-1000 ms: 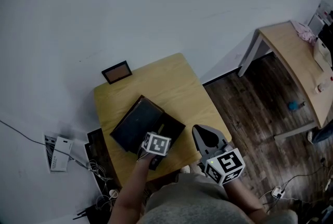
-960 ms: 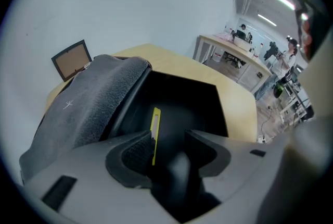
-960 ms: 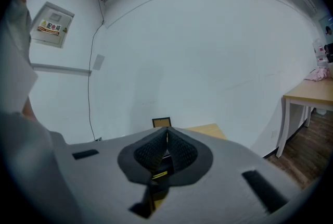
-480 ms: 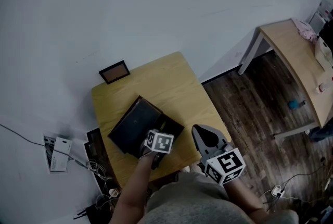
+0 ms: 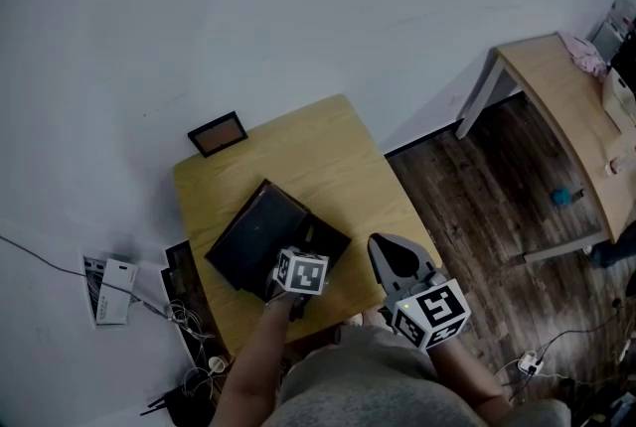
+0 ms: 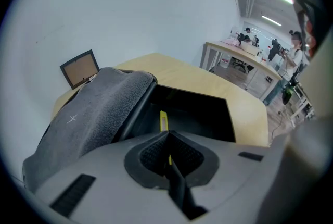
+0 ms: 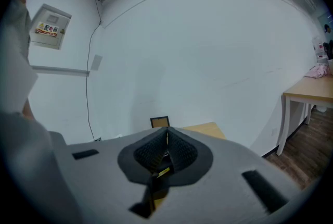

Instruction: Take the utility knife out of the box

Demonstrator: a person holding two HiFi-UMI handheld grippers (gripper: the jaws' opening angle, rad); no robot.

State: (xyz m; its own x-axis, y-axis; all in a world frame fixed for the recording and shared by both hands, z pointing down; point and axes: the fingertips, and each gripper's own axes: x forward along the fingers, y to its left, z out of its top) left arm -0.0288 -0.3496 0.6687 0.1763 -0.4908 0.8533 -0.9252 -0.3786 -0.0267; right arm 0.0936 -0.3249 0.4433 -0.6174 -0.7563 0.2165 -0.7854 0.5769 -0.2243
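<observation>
Grippers work at a small wooden table [image 5: 298, 157] against a white wall. The left gripper [image 6: 168, 133] points steeply down into the open black box [image 6: 208, 113], its jaws having just been closing and now clamped on the yellow utility knife [image 6: 163, 120], which lies inside the box beside the folded-back grey lid [image 6: 93, 108]. The right gripper [image 7: 166, 135] hangs clenched at the table's near edge, apart from the box. A small picture frame [image 5: 219, 133] leans against the wall.

left claw [image 5: 298, 268]: over open box [image 5: 330, 242] | right claw [image 5: 379, 245]: beside table [image 5: 298, 157]
</observation>
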